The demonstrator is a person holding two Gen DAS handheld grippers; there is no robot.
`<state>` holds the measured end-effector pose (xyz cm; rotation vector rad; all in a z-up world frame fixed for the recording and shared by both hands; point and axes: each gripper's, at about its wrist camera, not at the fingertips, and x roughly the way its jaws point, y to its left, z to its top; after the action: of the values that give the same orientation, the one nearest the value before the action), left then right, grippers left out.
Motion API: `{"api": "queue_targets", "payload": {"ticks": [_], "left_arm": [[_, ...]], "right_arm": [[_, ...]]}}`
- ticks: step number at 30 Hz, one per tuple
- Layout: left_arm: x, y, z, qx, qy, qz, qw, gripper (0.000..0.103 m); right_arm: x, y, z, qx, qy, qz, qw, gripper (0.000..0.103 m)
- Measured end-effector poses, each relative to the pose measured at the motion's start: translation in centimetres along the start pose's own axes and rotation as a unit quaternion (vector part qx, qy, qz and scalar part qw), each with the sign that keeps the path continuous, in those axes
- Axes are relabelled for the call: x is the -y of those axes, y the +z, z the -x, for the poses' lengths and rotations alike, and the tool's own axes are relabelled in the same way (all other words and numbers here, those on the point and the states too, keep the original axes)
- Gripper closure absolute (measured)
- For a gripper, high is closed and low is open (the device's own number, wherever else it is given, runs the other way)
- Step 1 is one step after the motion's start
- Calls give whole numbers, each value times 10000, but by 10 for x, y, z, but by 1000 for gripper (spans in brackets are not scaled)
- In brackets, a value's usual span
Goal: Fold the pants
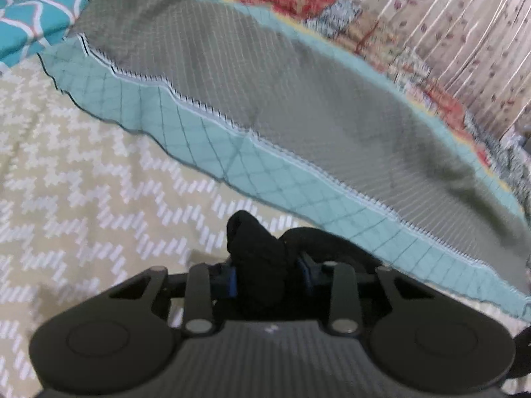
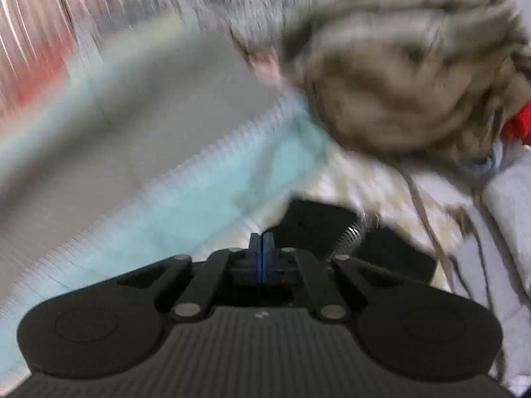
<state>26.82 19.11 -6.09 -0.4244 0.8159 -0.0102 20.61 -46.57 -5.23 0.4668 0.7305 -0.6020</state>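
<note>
One pair of pants [image 1: 257,265], black, bunched between your left tongs [image 1: 268,273] over the bed [image 1: 83,182]; most of it is hidden below the tongs. Your right tongs [image 2: 262,252] are pressed together with nothing between them. The right view is heavily blurred: one teal-grey blanket [image 2: 132,152], one tan heap [image 2: 398,76] you can't identify.

Black pants [image 1: 255,265]; teal-grey gridded blanket [image 1: 265,106]; beige zigzag bedcover [image 1: 83,182].

Each of the two, left gripper [image 1: 268,273] and right gripper [image 2: 262,248], has a dark grey ribbed body with a small pale mark at mid-top; two round black side discs; black linkage bars on silver pivot pins; blue fingertip pads.
</note>
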Motion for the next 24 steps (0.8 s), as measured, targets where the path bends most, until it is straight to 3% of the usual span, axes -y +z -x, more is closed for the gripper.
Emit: {"api": "queue_targets", "payload": {"ticks": [3,7,9,10,11,12,13,15,20,22,24], "left_arm": [[-9,2,19,186,-122,122,9997,72],[-30,-2,41,441,-321,562,9969,72],[-40,-5,45,432,-351,724,9958,72],[-44,-6,45,401,-313,760,9958,72],[-46,-7,44,360,-294,782,9959,72],[-49,-7,42,292,-318,809,9958,72],[-50,-7,41,236,-335,848,9956,72],[-51,-8,42,215,-314,838,9958,72],[-46,-6,44,263,-263,756,9964,72],[-43,-6,44,276,-228,753,9965,72],[-42,-6,44,285,-197,757,9965,72]], "right_arm": [[35,20,65,720,631,-448,9944,100],[101,1,122,941,639,-778,9905,100],[131,-29,136,963,413,-759,9916,98],[144,-46,136,926,107,-716,9931,92],[155,-60,129,741,-209,-678,9947,85],[167,-73,120,420,-455,-710,9956,66],[183,-86,112,81,-756,-897,9931,69],[201,-102,111,146,-641,-1281,9896,70],[159,-85,105,254,-132,-597,9978,67],[133,-70,89,228,117,-288,9993,46],[110,-59,65,158,172,-75,9997,33]]}}
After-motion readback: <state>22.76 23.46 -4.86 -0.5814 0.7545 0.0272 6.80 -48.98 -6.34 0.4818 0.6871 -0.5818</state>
